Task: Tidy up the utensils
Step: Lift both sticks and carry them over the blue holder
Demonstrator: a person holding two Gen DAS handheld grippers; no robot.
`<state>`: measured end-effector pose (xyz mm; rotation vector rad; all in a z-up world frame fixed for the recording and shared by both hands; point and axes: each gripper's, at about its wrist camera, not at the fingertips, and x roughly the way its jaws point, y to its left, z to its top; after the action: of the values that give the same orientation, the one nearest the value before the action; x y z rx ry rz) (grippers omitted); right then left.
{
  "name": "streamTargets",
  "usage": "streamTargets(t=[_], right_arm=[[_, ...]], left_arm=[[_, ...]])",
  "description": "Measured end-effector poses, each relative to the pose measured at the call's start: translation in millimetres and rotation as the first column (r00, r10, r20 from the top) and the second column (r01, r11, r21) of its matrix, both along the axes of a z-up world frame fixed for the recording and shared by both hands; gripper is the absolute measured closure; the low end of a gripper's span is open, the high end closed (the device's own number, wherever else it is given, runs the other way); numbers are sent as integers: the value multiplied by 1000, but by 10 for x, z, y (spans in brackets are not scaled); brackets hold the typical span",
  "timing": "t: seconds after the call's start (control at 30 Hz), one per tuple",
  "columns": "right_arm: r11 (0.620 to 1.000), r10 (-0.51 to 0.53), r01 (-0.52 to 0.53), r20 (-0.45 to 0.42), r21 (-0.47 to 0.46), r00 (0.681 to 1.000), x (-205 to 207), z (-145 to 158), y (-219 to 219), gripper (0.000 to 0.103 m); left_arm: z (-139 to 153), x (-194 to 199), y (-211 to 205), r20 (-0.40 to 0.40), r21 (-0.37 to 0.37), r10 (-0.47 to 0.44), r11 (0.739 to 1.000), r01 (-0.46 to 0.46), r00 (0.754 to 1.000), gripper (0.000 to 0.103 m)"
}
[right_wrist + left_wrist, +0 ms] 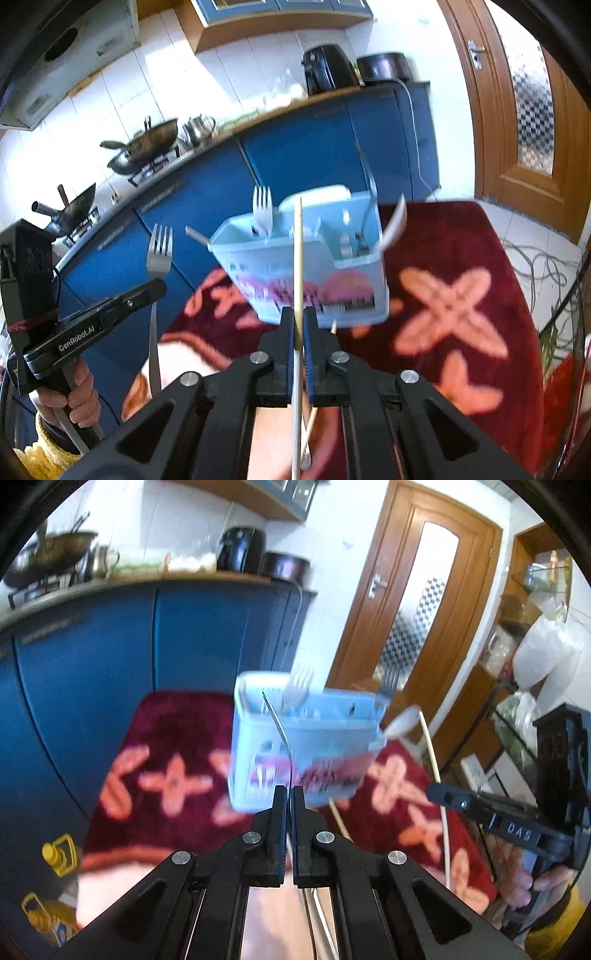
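Observation:
A light blue utensil caddy (303,738) (306,266) stands on a dark red flowered cloth (177,746) (461,258). It holds a white plastic fork (295,690) (263,210) and a white spoon (400,722) (395,221). My left gripper (289,790) (159,286) is shut on a metal fork (280,731) (159,247), tines up, just in front of the caddy. My right gripper (299,312) (430,792) is shut on a pale chopstick (298,258) (432,753) that stands upright before the caddy's front wall.
Blue cabinets (110,657) (295,155) run behind the cloth, with woks (147,144) and an air fryer (242,548) on the counter. A wooden door (417,602) is at the right. Oil bottles (55,853) sit low left, cables (535,266) on the floor.

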<state>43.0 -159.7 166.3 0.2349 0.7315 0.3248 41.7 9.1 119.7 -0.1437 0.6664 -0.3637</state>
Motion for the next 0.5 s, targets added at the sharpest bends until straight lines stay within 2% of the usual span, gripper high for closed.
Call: streamTargets(t=[0.13, 0.27, 0.5], right_arm=[[1000, -22, 23, 64, -10, 998, 152, 123, -12, 97], [999, -43, 45, 123, -11, 991, 361, 244, -37, 97], [994, -99, 106, 248, -14, 964, 720, 368, -54, 97]], left_arm=[[231, 178, -74, 59, -15, 7, 1000, -7, 998, 102], [419, 375, -192, 130, 9, 18, 1000, -20, 991, 102], [593, 695, -312, 223, 29, 58, 997, -66, 973, 102]])
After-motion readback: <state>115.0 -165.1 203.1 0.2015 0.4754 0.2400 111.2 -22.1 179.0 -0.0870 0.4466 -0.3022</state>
